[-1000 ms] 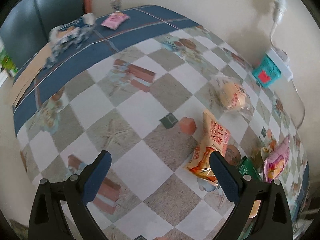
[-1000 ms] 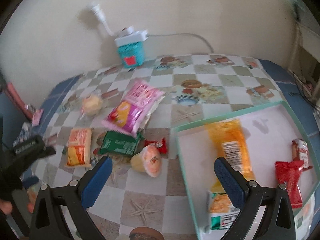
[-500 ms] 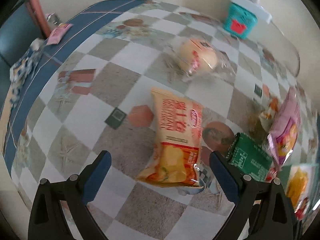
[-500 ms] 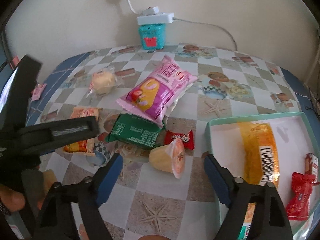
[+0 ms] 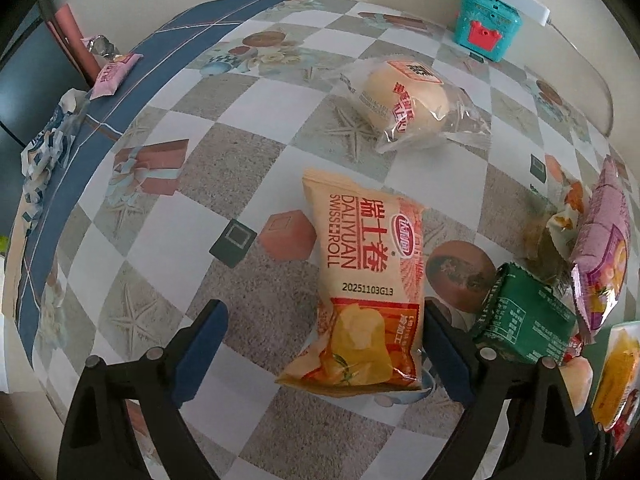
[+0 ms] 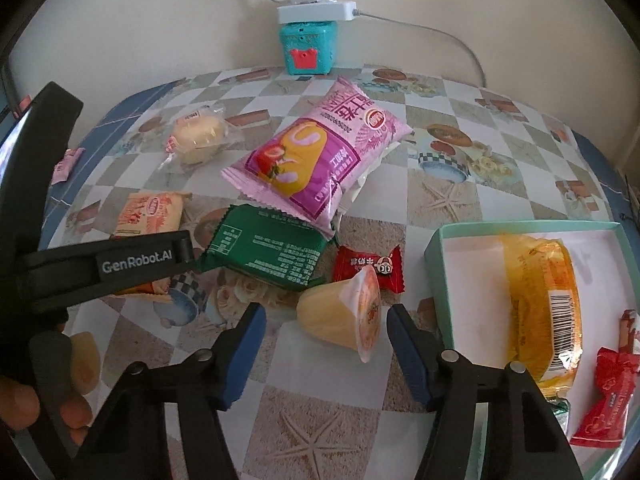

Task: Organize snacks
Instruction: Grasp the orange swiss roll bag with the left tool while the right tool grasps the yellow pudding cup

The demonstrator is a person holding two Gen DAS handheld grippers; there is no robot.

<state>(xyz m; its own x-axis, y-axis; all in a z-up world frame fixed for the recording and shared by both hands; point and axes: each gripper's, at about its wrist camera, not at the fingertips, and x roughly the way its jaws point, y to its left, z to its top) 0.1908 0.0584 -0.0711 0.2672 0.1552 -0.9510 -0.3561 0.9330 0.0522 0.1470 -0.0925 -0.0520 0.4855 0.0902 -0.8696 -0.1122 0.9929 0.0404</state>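
While snacks lie scattered across the checkered surface (image 6: 500, 184), a teal tray (image 6: 434, 248) at its right edge already holds several. Beside a pink roll pack (image 6: 320, 160), the left hand-held gripper (image 5: 322, 344) hovers wide open around the orange Swiss roll bag (image 5: 366, 280); the right hand-held gripper (image 6: 324, 336), also spread, frames the tipped jelly cup (image 6: 344, 316). Closing comes next.
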